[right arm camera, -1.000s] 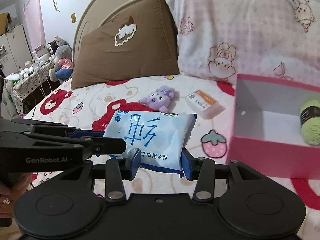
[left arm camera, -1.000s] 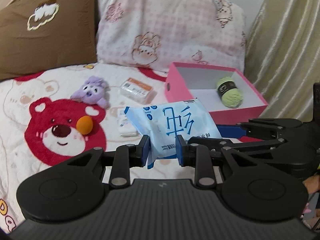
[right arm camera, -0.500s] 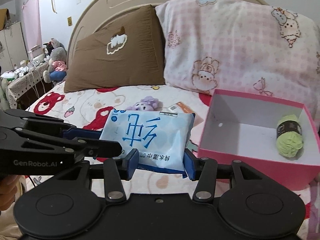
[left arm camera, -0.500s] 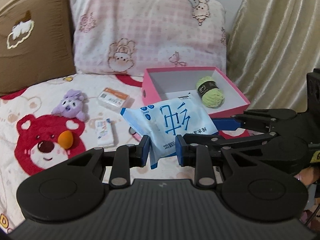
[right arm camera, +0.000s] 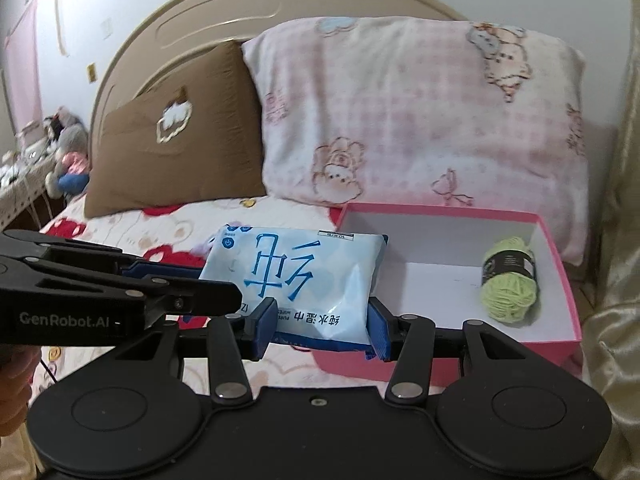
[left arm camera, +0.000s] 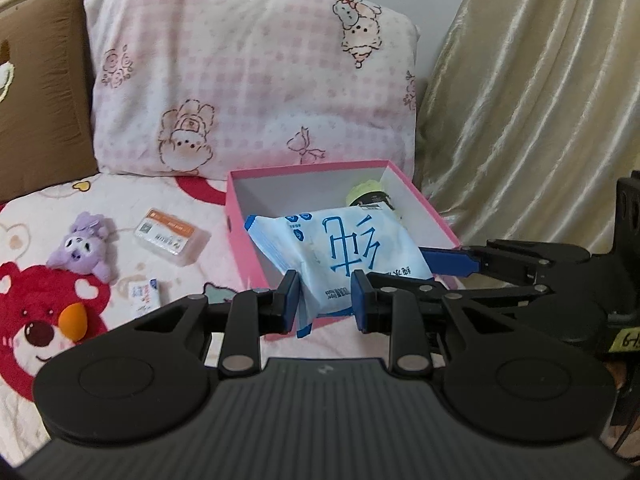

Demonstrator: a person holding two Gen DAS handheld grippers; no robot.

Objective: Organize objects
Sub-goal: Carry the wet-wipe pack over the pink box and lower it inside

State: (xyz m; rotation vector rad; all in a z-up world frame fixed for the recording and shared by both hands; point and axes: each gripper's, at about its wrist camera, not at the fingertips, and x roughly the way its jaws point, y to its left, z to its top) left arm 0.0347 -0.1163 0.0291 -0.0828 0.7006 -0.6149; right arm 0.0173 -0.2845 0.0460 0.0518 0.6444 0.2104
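Observation:
A light blue wet-wipes pack (left arm camera: 340,252) with blue characters is held in the air by both grippers. My left gripper (left arm camera: 326,302) is shut on its near edge. My right gripper (right arm camera: 320,324) is shut on the same pack (right arm camera: 296,280) from the other side. The pack hangs over the near left part of an open pink box (left arm camera: 436,220) with a white inside. A green yarn ball (right arm camera: 508,280) lies in the box (right arm camera: 560,264), partly hidden behind the pack in the left wrist view.
On the bear-print bedspread left of the box lie a purple plush toy (left arm camera: 82,246), an orange-labelled clear case (left arm camera: 170,236), a small white packet (left arm camera: 144,296) and an orange egg-shaped thing (left arm camera: 74,320). A pink pillow (left arm camera: 248,80) and a brown pillow (right arm camera: 168,152) lean at the headboard. A beige curtain (left arm camera: 540,100) hangs right.
Both grippers have carried the wipes pack to the right and forward, from above the bedspread to over the pink box. The box and pillows look closer.

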